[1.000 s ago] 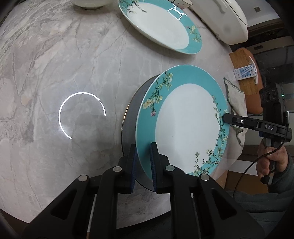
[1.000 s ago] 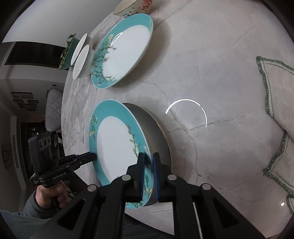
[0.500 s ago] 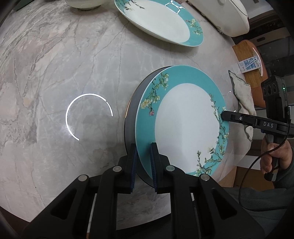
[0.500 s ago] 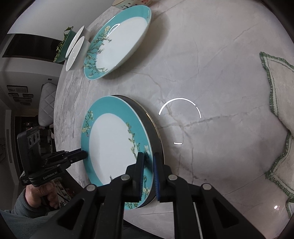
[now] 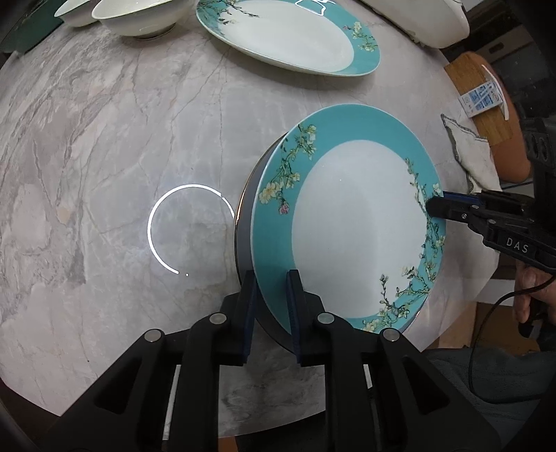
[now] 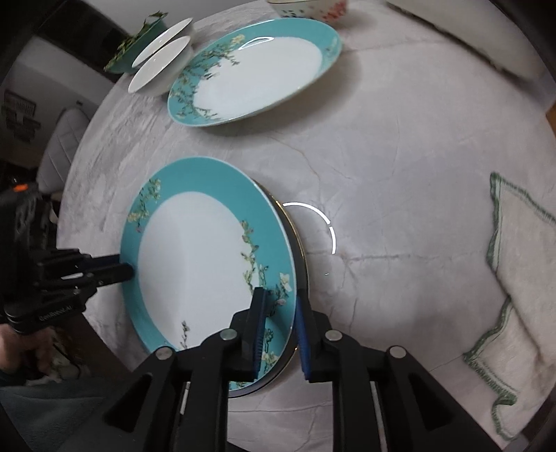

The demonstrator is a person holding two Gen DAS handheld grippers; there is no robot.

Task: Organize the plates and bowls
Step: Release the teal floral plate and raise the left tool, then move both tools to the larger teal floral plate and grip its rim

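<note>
A teal-rimmed plate [image 5: 347, 222] [image 6: 194, 257] with blossom sprigs lies on a dark grey plate [image 5: 245, 222] [image 6: 299, 243] on the marble table [image 5: 104, 156]. My left gripper [image 5: 272, 288] straddles its near rim, and its jaws are opening with the rim between them. It shows at the plate's left edge in the right wrist view [image 6: 125, 267]. My right gripper [image 6: 280, 313] straddles the opposite rim. Its jaws are also opening, with a gap showing beside the pads. Its tip reaches the plate's right edge in the left wrist view [image 5: 432, 207].
A second teal plate [image 5: 288, 34] [image 6: 253, 69] lies farther back, with white bowls [image 5: 139, 17] [image 6: 160, 66] beside it and a floral bowl [image 6: 309, 7] behind. A green-edged cloth [image 6: 514, 278] [image 5: 469, 153] lies on the right. A person's hand [image 5: 531, 292] holds the right gripper.
Both pairs of jaws have widened a little around the teal plate's rim. The right gripper has shifted sideways and rolled. The plate stays on the dark plate.
</note>
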